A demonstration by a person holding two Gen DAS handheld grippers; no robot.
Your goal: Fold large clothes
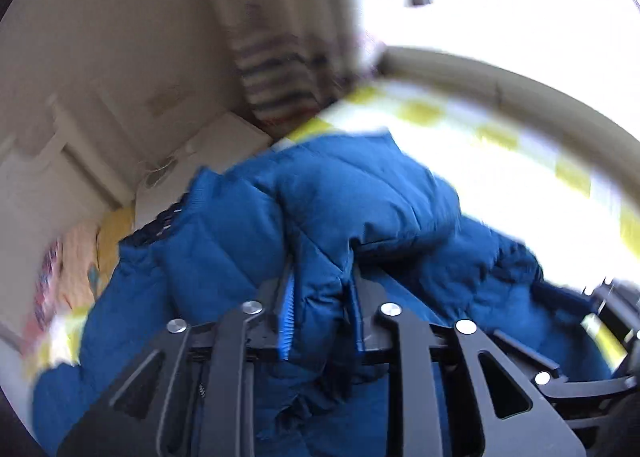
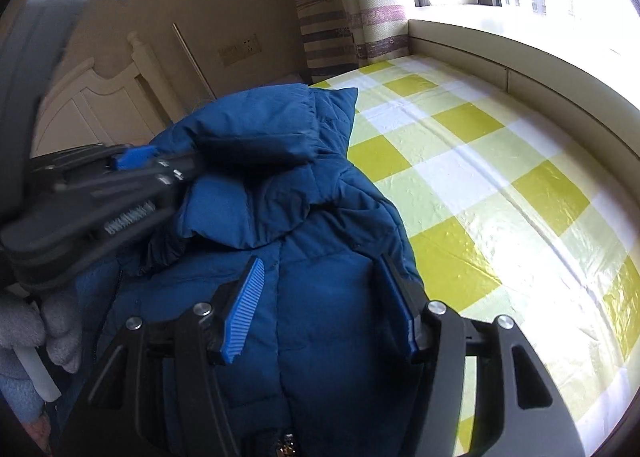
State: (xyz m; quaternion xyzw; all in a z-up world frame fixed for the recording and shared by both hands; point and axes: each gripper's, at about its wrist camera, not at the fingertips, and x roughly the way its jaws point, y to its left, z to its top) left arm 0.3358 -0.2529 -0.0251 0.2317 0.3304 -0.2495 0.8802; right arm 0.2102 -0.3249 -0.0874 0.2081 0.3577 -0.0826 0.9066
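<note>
A blue padded jacket (image 2: 320, 297) lies bunched on a yellow-and-white checked sheet (image 2: 500, 185). My left gripper (image 1: 320, 289) is shut on a thick fold of the jacket (image 1: 340, 217); the view is blurred. It also shows in the right wrist view (image 2: 168, 165), at the left, clamped on the jacket's upper bunch. My right gripper (image 2: 324, 297) is open, its blue pads (image 2: 244, 309) on either side of the jacket's body, resting over it.
A window sill ledge (image 2: 520, 57) runs along the far side of the sheet. A striped curtain (image 2: 352, 29) hangs at the back. A white headboard (image 2: 100, 97) stands at the left by the wall. Grey fleece (image 2: 36, 333) shows at the lower left.
</note>
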